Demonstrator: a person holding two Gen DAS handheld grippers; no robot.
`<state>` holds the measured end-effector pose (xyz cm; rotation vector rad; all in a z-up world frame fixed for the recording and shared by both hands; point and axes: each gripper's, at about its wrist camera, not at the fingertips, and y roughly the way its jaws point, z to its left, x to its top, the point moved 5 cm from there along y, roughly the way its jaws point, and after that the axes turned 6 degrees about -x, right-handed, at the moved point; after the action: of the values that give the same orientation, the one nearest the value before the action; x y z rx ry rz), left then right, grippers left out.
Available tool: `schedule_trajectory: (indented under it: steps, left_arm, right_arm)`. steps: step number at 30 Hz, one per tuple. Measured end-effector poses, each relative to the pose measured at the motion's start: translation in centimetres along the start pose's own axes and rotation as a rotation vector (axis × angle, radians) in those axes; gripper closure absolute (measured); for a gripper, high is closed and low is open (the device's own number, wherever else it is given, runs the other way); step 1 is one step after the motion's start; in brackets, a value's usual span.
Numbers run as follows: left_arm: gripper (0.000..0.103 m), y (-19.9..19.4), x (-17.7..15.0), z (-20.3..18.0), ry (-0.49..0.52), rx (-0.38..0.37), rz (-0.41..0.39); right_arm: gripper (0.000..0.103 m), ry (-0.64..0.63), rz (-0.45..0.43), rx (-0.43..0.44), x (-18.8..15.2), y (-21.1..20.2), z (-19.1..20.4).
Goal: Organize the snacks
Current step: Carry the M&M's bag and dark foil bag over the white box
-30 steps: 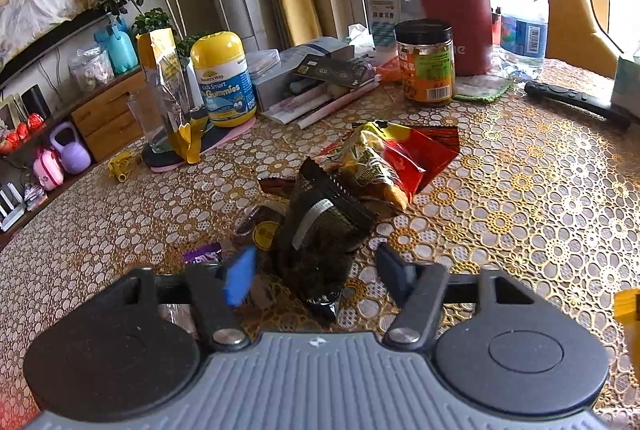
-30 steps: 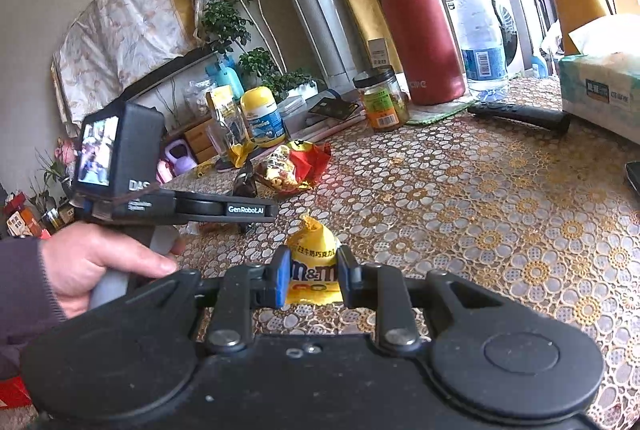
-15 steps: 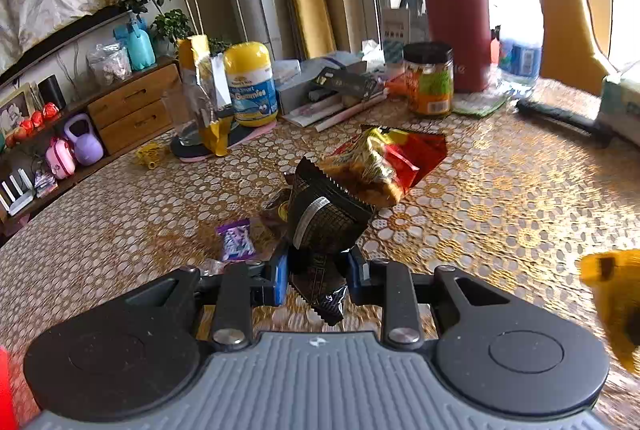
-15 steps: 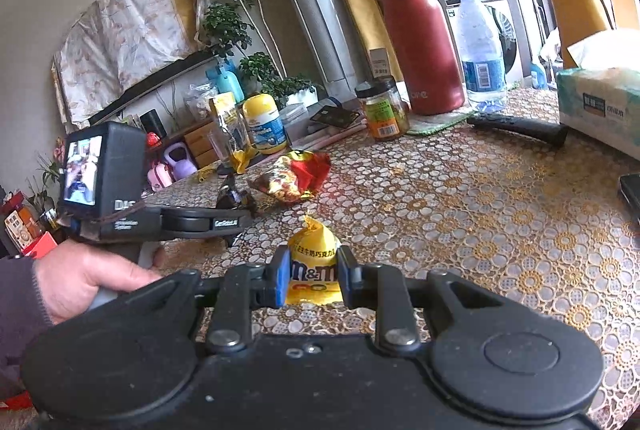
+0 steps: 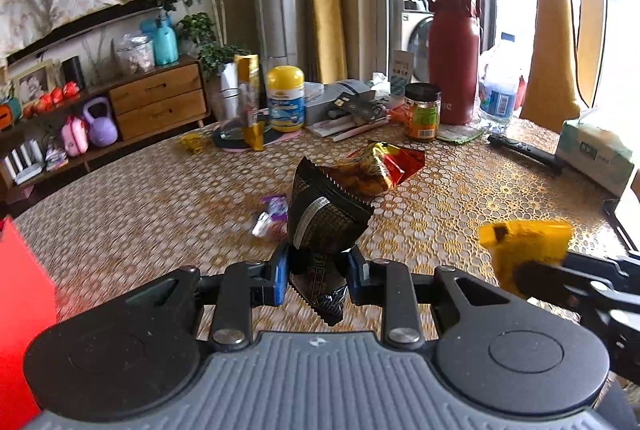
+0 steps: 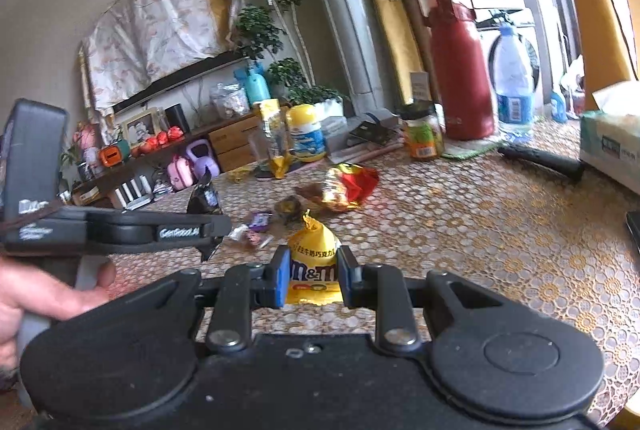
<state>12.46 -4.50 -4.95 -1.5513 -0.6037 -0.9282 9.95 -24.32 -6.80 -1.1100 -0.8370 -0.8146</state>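
With the left gripper (image 5: 317,272) pinching a black packet (image 5: 324,218) low and the right gripper (image 6: 313,276) clamping a yellow candy bag (image 6: 313,260), either slick wrapper could slip free.

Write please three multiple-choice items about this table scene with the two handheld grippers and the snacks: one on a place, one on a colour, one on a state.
1. Where does the red and gold crinkled snack bag lie?
A. On the gold patterned tablecloth
B. On the wooden drawer cabinet
C. Inside the tissue box

2. What colour is the lid of the round gummies bottle?
A. Black
B. Yellow
C. Purple

3. What is the state of the right gripper?
A. Open and empty
B. Shut on the yellow M&M's packet
C. Shut on the tall dark red flask

Right letters: 1 A, the bag rests on the cloth in the middle of the table. 2 B, the cap above the blue label is yellow. 3 B, both pads press the sides of the packet; the left gripper likewise clamps a black foil snack pouch.
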Motion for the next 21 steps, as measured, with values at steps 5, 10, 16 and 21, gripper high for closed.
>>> schedule_trajectory:
  steps: [5, 10, 16, 21]
  left_arm:
    - [0.076, -3.1, -1.2, 1.5, -0.044, 0.007, -0.014]
    - [0.076, -6.1, -1.9, 2.8, -0.073, 0.013, -0.042]
    - [0.076, -8.5, -2.6, 4.3, -0.099, 0.027, -0.062]
    - [0.076, -10.7, -3.0, 5.7, -0.126, 0.048, -0.087]
  right_arm:
    - [0.08, -0.041, -0.003, 0.021, 0.0, -0.6, 2.3]
    - [0.08, -0.086, -0.007, 0.045, 0.0, -1.2, 4.5]
    - [0.08, -0.134, -0.009, 0.075, -0.3, -1.8, 7.4]
    - [0.08, -0.163, -0.008, 0.097, -0.3, -2.1, 9.3]
